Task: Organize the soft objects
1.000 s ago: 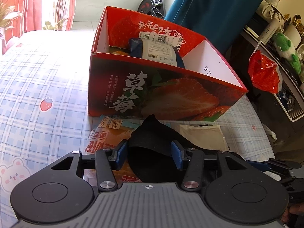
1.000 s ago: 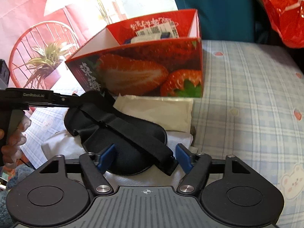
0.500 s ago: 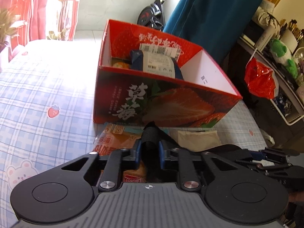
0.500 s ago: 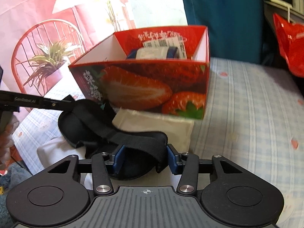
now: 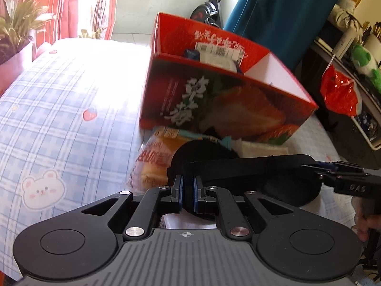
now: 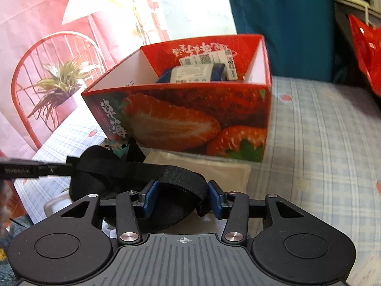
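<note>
Left gripper is pinched tight on one end of the black eye mask, just in front of the red box; right gripper straddles the strap end, jaws opening, pads barely touching or just off, can't tell. Risk: the floppy padded fabric and slick woven strap sag or slip from the right, snagging the stiff cardboard rim. Crinkly bread bag and flat beige pouch lie beneath.
</note>
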Demonstrator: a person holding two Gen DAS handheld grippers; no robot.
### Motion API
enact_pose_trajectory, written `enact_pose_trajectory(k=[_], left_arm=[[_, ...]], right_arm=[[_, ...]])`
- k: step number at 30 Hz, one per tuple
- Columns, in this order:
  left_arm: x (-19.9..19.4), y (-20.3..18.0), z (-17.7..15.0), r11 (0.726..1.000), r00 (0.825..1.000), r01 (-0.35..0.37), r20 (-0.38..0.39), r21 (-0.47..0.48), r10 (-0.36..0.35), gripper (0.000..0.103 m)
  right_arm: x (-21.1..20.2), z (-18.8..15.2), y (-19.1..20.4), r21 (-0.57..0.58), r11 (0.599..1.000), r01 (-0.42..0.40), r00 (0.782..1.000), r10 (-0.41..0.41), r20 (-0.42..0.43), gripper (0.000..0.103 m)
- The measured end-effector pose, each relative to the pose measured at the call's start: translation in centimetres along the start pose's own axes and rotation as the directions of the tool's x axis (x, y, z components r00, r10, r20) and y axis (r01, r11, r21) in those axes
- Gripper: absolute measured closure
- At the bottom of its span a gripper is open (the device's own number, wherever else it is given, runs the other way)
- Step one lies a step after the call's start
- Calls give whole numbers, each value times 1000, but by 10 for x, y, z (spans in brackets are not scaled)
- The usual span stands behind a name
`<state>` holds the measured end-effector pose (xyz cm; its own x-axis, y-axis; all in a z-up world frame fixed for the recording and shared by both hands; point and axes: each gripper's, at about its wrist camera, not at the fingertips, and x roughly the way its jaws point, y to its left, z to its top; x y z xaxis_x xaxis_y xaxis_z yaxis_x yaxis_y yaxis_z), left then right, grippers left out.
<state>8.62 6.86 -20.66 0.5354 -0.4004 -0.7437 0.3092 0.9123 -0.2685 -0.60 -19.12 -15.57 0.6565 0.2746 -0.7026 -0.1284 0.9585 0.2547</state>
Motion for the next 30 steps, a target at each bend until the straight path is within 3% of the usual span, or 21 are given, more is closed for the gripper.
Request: enact_pose_trajectory(k=[12, 23, 30], left_arm=[[6, 2, -5, 1000, 1000, -5, -5, -3, 5, 93], [7, 0, -8, 1000, 1000, -13, -6, -18, 13, 93], [9, 2, -12, 1000, 1000, -11, -9, -27, 11, 93]], right_arm=[[-9, -18, -20, 176, 983, -54, 999, 54, 5, 46], [-43, -19, -17, 188, 981, -38, 999, 30, 42, 46], [-39, -28, -15, 248, 963, -102, 994, 107, -7, 46]])
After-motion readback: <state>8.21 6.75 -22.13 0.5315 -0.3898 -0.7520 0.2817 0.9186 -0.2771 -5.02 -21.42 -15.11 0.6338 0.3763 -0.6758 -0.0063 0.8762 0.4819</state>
